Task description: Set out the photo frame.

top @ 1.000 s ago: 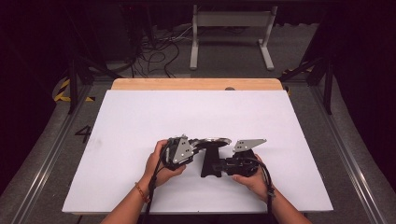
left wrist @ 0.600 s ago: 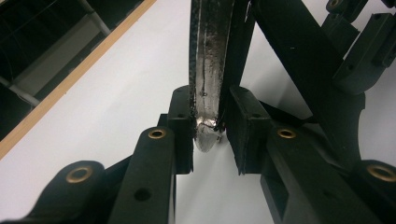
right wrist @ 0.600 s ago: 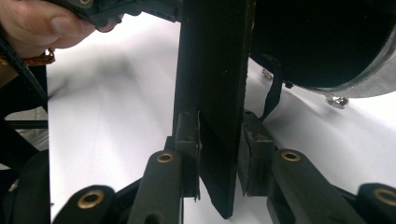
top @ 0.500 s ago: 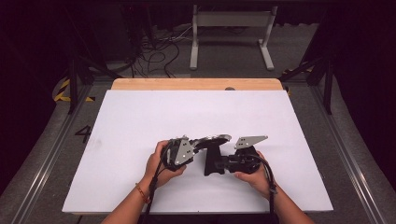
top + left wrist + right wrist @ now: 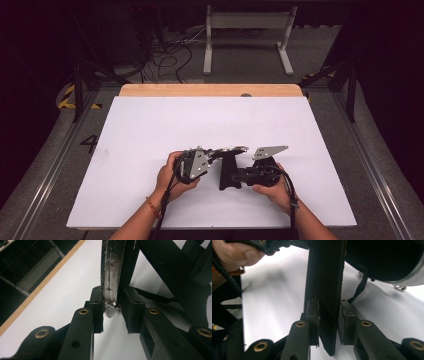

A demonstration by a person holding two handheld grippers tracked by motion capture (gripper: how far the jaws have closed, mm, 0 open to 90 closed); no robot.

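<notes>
The thin, stiff black-and-silver metal tool [image 5: 229, 167], likely slippery, is grasped at opposite ends by the left claw [image 5: 111, 308] and the right claw [image 5: 328, 322], above the white bench [image 5: 150, 125].

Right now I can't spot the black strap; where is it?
In the high view, the black strap hangs near the table's front edge, clamped between the left claw and right claw.

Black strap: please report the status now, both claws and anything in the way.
Left claw shut on silver end piece. Right claw shut on black strap. Both held just over white table. Nothing in the way.
</notes>
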